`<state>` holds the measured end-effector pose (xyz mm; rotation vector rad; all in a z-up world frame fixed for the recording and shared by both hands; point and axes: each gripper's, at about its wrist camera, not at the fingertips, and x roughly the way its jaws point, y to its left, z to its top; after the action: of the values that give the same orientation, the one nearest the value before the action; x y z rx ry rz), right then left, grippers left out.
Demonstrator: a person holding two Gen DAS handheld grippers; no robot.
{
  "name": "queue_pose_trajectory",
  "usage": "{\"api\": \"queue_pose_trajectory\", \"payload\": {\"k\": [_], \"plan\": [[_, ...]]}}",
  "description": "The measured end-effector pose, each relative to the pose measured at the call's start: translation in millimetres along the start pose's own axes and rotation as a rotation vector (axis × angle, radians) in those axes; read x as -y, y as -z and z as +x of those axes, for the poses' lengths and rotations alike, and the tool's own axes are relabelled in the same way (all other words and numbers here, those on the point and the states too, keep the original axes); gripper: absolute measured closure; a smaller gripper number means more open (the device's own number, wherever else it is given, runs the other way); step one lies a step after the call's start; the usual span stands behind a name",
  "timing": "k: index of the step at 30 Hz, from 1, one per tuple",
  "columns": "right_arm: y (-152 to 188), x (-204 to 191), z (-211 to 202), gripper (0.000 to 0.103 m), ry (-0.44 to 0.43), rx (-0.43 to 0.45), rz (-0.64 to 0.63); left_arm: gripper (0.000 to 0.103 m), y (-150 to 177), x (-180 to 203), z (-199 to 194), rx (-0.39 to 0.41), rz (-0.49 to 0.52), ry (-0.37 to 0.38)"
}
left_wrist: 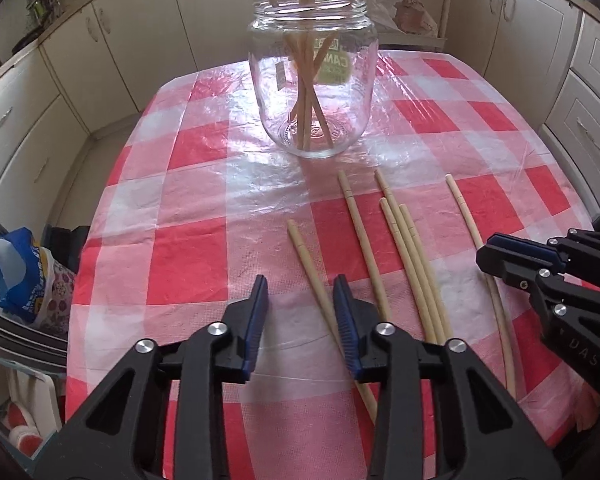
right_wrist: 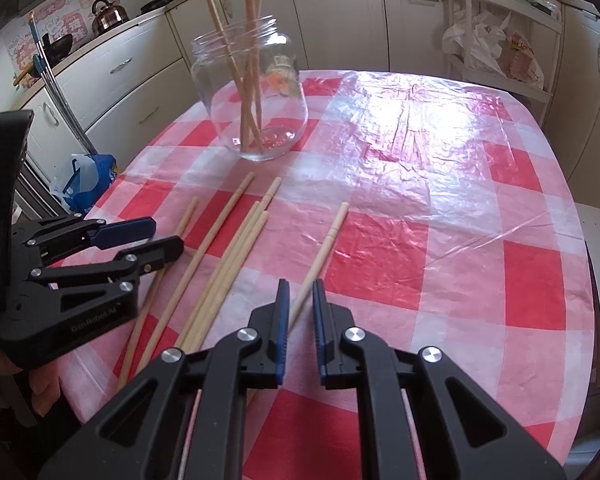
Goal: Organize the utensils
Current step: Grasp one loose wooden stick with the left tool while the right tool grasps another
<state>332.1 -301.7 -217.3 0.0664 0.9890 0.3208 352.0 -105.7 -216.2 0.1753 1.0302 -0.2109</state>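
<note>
jar [left_wrist: 314, 80] stands upright at table [left_wrist: 204, 184] far end, 4 chopsticks in it. 6 loose chopsticks [left_wrist: 414, 264] lie near side of jar. your left gripper [left_wrist: 300, 320] fingers apart beside leftmost one, empty. right gripper [right_wrist: 301, 308] fingers narrowed astride rightmost; cannot tell if pinched.

Bright, soft daylight; white glare sheets across the glossy red-and-white checked plastic tablecloth [right_wrist: 420, 128] — strongest at its far end. Shadows faint. Fisheye bends cream cabinets [left_wrist: 60, 60] at dark-vignetted edges — focus sharp throughout.
</note>
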Motion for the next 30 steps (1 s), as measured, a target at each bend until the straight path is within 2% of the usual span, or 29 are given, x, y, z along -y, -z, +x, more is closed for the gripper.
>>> {"api": "queue_pose_trajectory", "payload": {"k": [4,6,8,11,15,18,22,27,30], "plan": [[-3,2,2,0.090,0.001,0.001,0.020,0.084,-4,1,2,-0.015,0.065,0.091],[-5,0,4,0.090,0.007,0.002,0.019,0.092,-7,4,3,-0.022,0.098,0.133],[-7,-2,6,0.090,0.009,0.000,0.009,0.095,-9,5,4,-0.030,0.124,0.197],[-8,-8,7,0.094,0.022,-0.014,-0.036,0.098,-9,9,4,-0.034,0.196,0.246],[-9,-8,8,0.094,0.022,-0.016,-0.036,0.098,-9,12,3,-0.055,0.229,0.230],[-11,-6,9,0.094,0.032,-0.016,-0.019,0.097,-11,13,4,-0.065,0.226,0.160],[-11,-11,10,0.094,0.052,-0.015,-0.046,0.097,-8,15,2,-0.067,0.244,0.119],[-11,-9,11,0.094,0.043,-0.020,-0.034,0.095,-9,15,4,-0.065,0.239,0.111],[-11,-16,11,0.094,0.071,-0.019,-0.064,0.094,-10,17,4,-0.072,0.244,0.102]]}}
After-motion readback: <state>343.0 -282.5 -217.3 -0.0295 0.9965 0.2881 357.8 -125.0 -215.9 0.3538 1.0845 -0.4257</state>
